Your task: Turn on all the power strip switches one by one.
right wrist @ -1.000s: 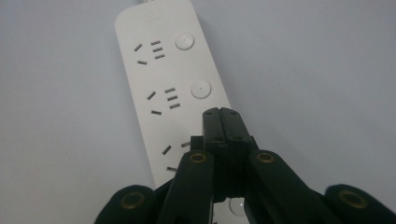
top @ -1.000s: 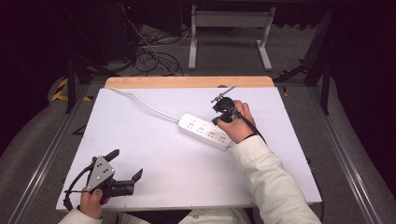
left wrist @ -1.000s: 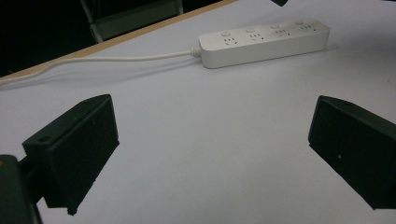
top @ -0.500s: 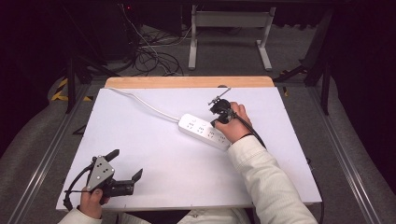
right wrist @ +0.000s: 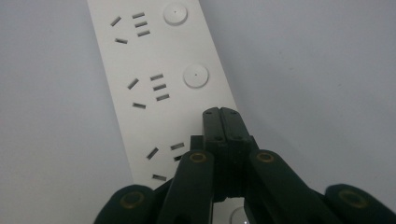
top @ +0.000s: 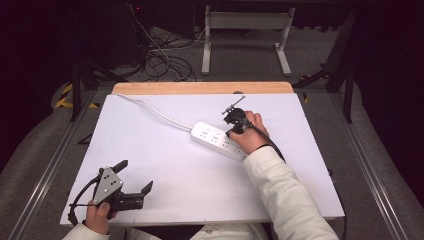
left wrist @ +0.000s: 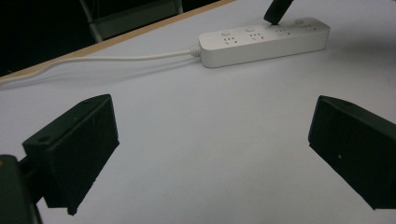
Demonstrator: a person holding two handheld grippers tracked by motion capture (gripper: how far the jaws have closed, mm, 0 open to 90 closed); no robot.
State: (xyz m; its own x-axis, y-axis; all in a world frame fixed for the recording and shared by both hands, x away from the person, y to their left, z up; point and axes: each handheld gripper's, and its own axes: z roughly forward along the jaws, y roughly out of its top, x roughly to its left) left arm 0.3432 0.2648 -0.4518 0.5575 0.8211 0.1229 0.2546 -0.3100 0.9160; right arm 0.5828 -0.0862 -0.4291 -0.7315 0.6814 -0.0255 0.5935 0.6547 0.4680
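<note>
From the high view, my right gripper [top: 234, 120] sits over the white power strip [top: 218, 141], which lies at an angle right of the middle of the white table [top: 165, 170]. My right hand [top: 251, 134] wraps the gripper, and its tip comes down on the strip's right half. The strip's white cord [top: 150, 107] runs off to the far left corner. My left gripper [top: 131, 182] rests at the near left of the table, well apart from the strip, jaws spread with nothing between them, my left hand [top: 97, 216] behind it at the table's near edge.

In the left gripper view, my two black jaws stand wide apart low in the picture, with bare table [left wrist: 210, 140] between them. The power strip [left wrist: 261, 44] lies far across the table, its cord [left wrist: 116, 59] leaving from its left end. The dark tip of my right gripper [left wrist: 276, 11] comes down onto the strip's top, between its round buttons.

In the right gripper view, my right gripper [right wrist: 221, 116] has its jaws pressed together, holding nothing. The tip lies over the power strip [right wrist: 154, 70], just near of the second round button [right wrist: 195, 75] and beside the third set of socket slots [right wrist: 163, 154]. Whether the tip actually touches the strip I cannot tell. Another round button [right wrist: 175, 13] sits farther along the strip.
</note>
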